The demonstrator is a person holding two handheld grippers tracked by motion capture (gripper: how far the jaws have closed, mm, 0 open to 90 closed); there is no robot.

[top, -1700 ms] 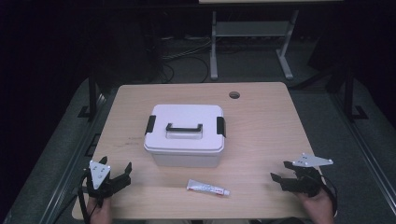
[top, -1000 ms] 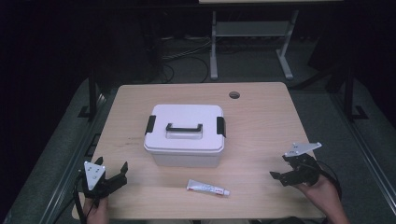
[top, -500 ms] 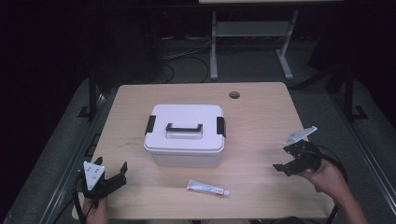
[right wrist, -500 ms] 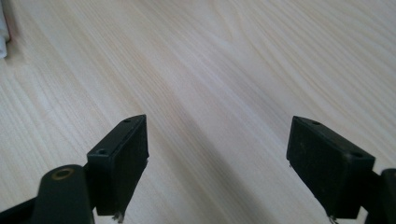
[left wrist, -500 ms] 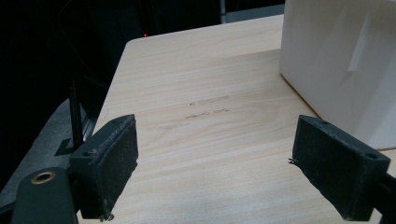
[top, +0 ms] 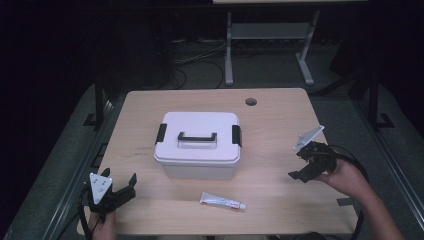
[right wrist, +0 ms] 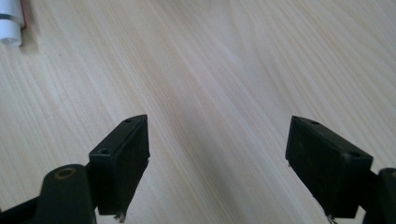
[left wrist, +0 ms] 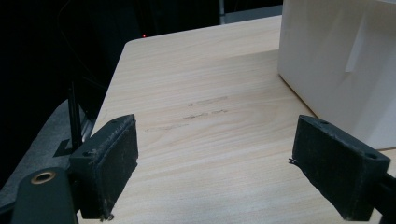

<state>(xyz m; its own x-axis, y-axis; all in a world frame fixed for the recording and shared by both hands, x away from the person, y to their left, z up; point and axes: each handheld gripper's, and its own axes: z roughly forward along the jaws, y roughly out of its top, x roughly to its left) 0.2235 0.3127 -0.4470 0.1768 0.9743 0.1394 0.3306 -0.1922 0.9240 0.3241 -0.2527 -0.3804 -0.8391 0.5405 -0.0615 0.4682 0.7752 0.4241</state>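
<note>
Both grippers' jaws gape empty, white box (top: pixel 197 145) between left gripper (top: pixel 121 192) and right gripper (top: pixel 301 165).

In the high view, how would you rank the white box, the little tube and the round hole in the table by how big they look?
Largest to smallest, as they look:
1. White box, by far.
2. Tube, long but thin.
3. Hole, a small circle.

The hole lies farther from the camera than the tube, so that gap may be slightly exaggerated.
</note>
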